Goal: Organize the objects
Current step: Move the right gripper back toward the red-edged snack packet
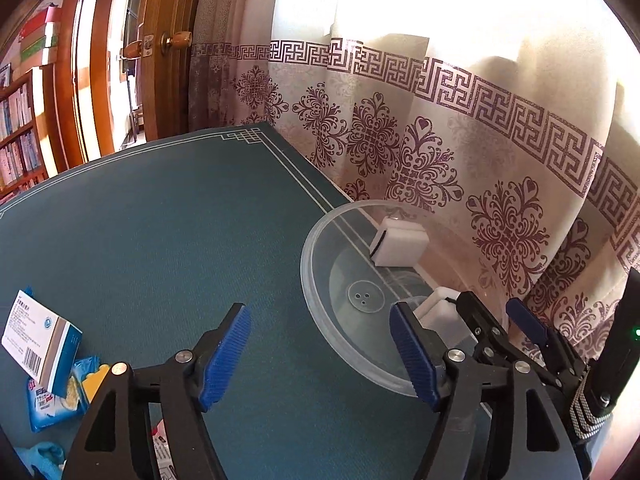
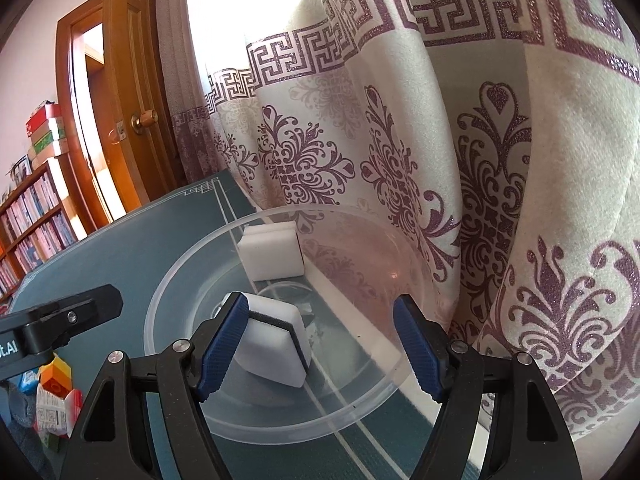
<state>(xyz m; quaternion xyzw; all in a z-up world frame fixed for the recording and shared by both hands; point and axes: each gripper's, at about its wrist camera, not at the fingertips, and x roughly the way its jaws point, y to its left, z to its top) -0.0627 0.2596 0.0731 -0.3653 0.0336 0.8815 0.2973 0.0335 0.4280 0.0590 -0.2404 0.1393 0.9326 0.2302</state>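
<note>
Both grippers, left [image 1: 326, 354] and right [image 2: 320, 346], gape empty; box [image 1: 38, 342] print unreadable

This is looking like a lived-in home, probably a study or sitting room. A wooden door [image 1: 172, 52] with a round knob [image 1: 176, 40] is standing at eleven o'clock, a bookshelf [image 1: 20, 128] crammed with books is showing at nine, and a patterned curtain [image 1: 440, 140] is glowing with daylight behind the teal-covered bench [image 1: 160, 220].
</note>
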